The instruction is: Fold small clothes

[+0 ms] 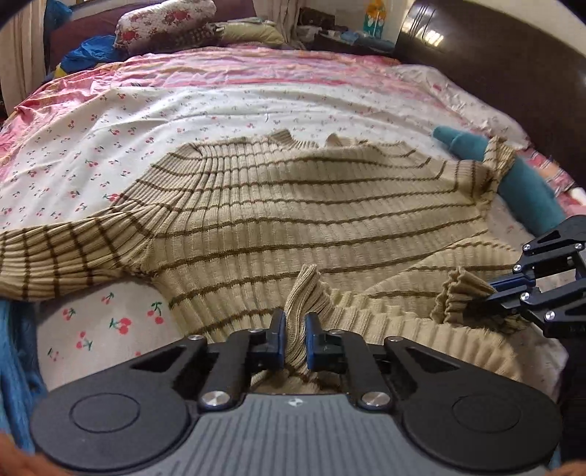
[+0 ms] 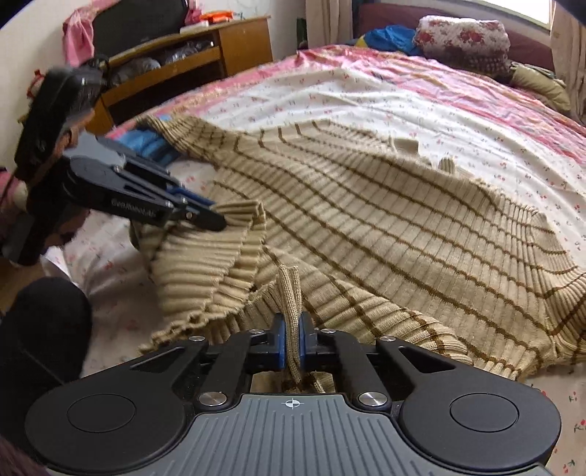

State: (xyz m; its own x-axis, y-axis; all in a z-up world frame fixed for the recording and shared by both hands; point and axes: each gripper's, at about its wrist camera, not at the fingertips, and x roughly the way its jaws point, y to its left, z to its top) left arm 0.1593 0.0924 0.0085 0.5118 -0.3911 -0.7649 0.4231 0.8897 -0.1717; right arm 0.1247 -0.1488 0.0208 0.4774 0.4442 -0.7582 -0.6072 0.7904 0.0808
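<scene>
A beige ribbed sweater (image 1: 293, 205) with thin brown stripes lies spread on the bed, one sleeve (image 1: 44, 263) stretched out to the left. My left gripper (image 1: 295, 322) is shut on a pinched-up fold of the sweater's near hem, the knit standing up between its blue pads. To the right, my right gripper (image 1: 490, 293) is shut on another bunched part of the same hem. In the right wrist view the sweater (image 2: 366, 219) runs away diagonally. There my right gripper (image 2: 291, 326) clamps a narrow upright fold, and the left gripper (image 2: 219, 219) bites the hem at the left.
The bed carries a white cherry-print sheet (image 1: 110, 146) over a pink cover (image 1: 256, 69). A teal garment (image 1: 527, 190) lies under the sweater's right shoulder. A floral pillow (image 1: 164, 22) sits at the far end, a dark headboard (image 1: 494, 47) at the right. A wooden shelf (image 2: 183, 62) stands beside the bed.
</scene>
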